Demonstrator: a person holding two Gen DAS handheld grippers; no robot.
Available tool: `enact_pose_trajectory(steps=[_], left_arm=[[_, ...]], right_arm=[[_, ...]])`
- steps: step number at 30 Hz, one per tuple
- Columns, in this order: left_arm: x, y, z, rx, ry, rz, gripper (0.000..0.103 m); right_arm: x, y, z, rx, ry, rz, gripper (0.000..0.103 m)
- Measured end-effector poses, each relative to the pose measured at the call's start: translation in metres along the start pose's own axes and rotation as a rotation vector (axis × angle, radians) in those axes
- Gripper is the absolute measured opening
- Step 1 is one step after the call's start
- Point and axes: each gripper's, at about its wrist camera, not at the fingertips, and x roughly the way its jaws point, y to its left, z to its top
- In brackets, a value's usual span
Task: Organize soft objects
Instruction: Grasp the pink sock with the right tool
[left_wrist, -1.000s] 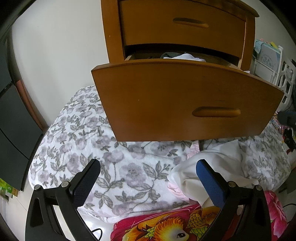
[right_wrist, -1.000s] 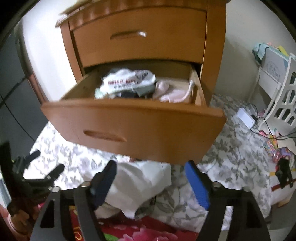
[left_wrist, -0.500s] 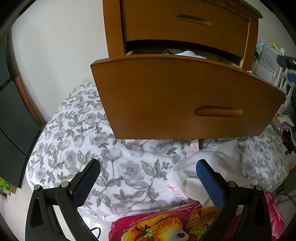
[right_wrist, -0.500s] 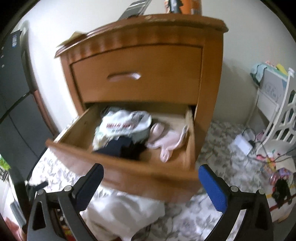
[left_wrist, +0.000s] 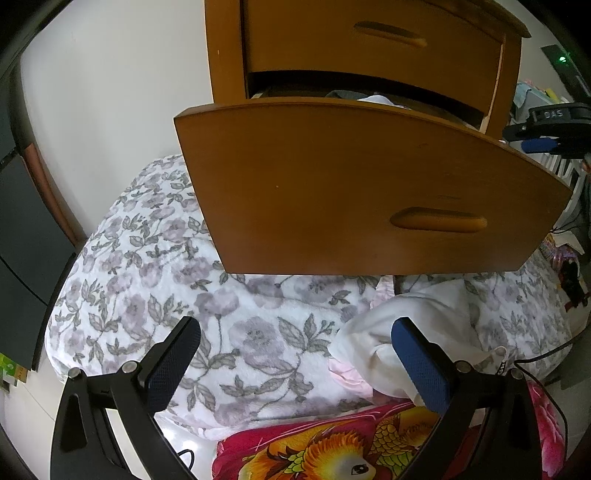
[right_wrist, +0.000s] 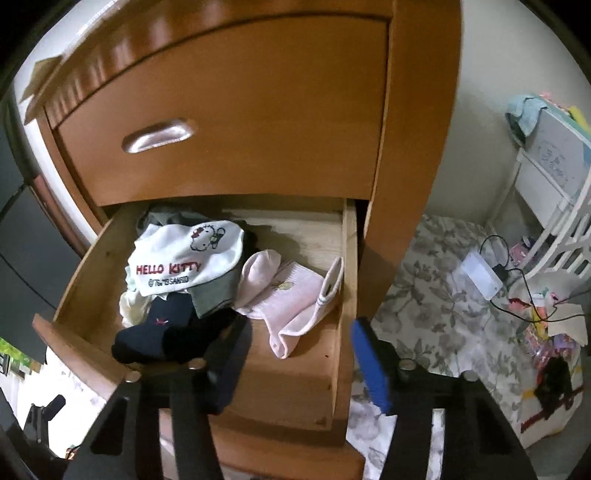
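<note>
A white sock (right_wrist: 184, 258) printed "HELLO KITTY" in red, with smaller print below that is hard to read, lies near the left wall of the open drawer (right_wrist: 341, 280), over a grey piece; a dark navy sock (right_wrist: 147, 338) sits at the front-left, a pink sock (right_wrist: 291, 302) against the right wall. The right claw (right_wrist: 299, 358), tilted down over the drawer's front edge, has just been closing and holds nothing. The left claw (left_wrist: 295, 363) hangs wide apart and empty over the floral blanket (left_wrist: 155, 288), beside a white garment (left_wrist: 413, 317) on the bed.
</note>
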Motion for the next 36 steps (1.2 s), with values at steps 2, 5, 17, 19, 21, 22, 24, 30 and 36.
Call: enact_pose_trajectory(steps=[2, 5, 17, 19, 21, 22, 24, 30, 36], left_arm=[[0.001, 0.001, 0.0, -0.002, 0.003, -0.004, 0.103], [0.001, 0.002, 0.0, -0.005, 0.006, -0.008, 0.103], [0.003, 0.002, 0.001, -0.01, 0.013, -0.014, 0.103], [0.004, 0.002, 0.001, -0.009, 0.013, -0.014, 0.103], [0.004, 0.003, 0.001, -0.01, 0.013, -0.014, 0.103], [0.004, 0.003, 0.001, -0.01, 0.013, -0.014, 0.103], [0.004, 0.003, 0.001, -0.011, 0.014, -0.014, 0.103], [0.003, 0.003, 0.0, -0.011, 0.012, -0.012, 0.103], [0.0, 0.003, 0.0, -0.015, 0.006, -0.007, 0.103]], right_arm=[[0.007, 0.0, 0.003, 0.004, 0.021, 0.001, 0.044], [0.017, 0.0, 0.007, 0.009, 0.049, -0.006, 0.037], [0.042, -0.012, 0.019, 0.077, 0.104, -0.053, 0.013], [0.044, -0.015, 0.018, 0.088, 0.107, -0.055, 0.008], [0.044, -0.016, 0.018, 0.087, 0.108, -0.057, 0.006], [0.044, -0.015, 0.017, 0.086, 0.104, -0.057, 0.005], [0.041, -0.016, 0.015, 0.083, 0.09, -0.054, 0.005], [0.016, -0.011, 0.011, 0.086, 0.023, -0.019, 0.005], [-0.022, -0.003, 0.007, 0.06, -0.052, 0.005, 0.005]])
